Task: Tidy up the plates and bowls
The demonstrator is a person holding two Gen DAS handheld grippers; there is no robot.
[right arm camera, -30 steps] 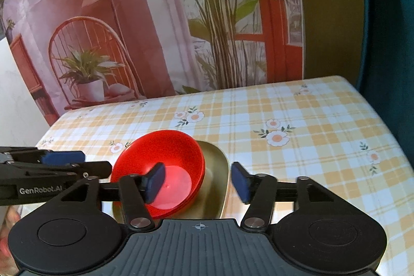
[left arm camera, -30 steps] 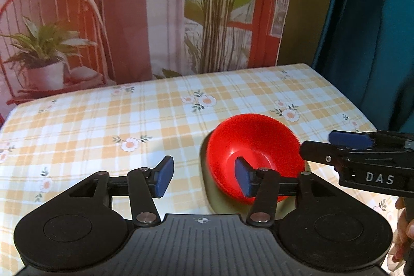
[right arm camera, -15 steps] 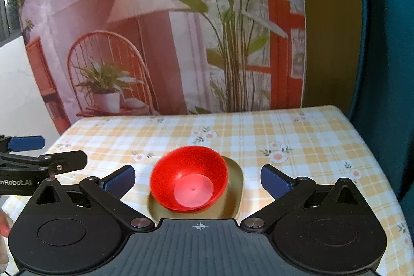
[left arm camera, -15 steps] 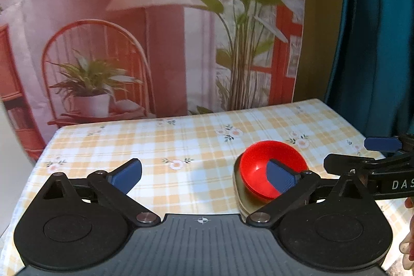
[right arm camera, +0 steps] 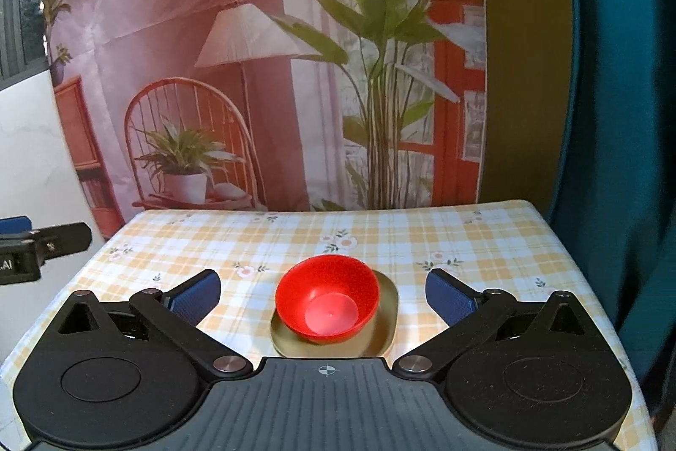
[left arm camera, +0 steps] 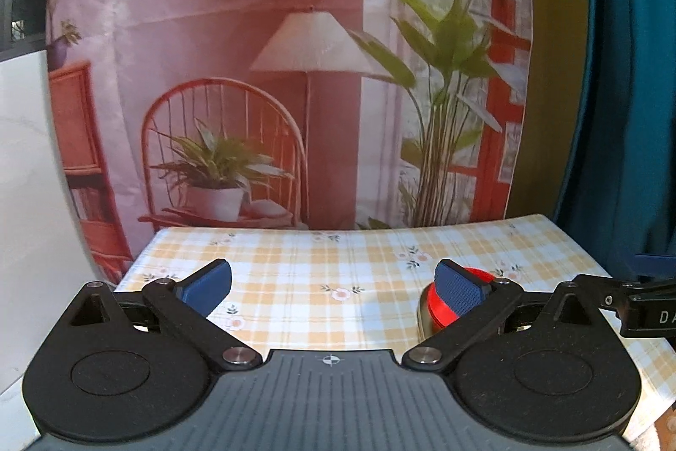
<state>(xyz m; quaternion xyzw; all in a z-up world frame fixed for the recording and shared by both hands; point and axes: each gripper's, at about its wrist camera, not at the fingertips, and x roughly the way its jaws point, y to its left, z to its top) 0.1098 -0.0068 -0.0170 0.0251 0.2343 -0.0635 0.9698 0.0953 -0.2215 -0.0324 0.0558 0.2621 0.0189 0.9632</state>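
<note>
Both grippers, left [left arm camera: 333,287] and right [right arm camera: 323,296], pull back wide open and empty, leaving the bowl [right arm camera: 327,299] tilted on the plate [right arm camera: 386,318], so a bump could tip it off.

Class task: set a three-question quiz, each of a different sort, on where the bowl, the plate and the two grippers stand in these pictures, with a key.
1. True or false: the red bowl sits on the gold plate.
2. Multiple choice: the right gripper is A) shut on the bowl, B) open and holding nothing, C) shut on the plate.
3. Fill in: the left gripper holds ____, its fingers spread wide over the checked tablecloth.

Key: 1 true; 2 B; 3 nothing.
</note>
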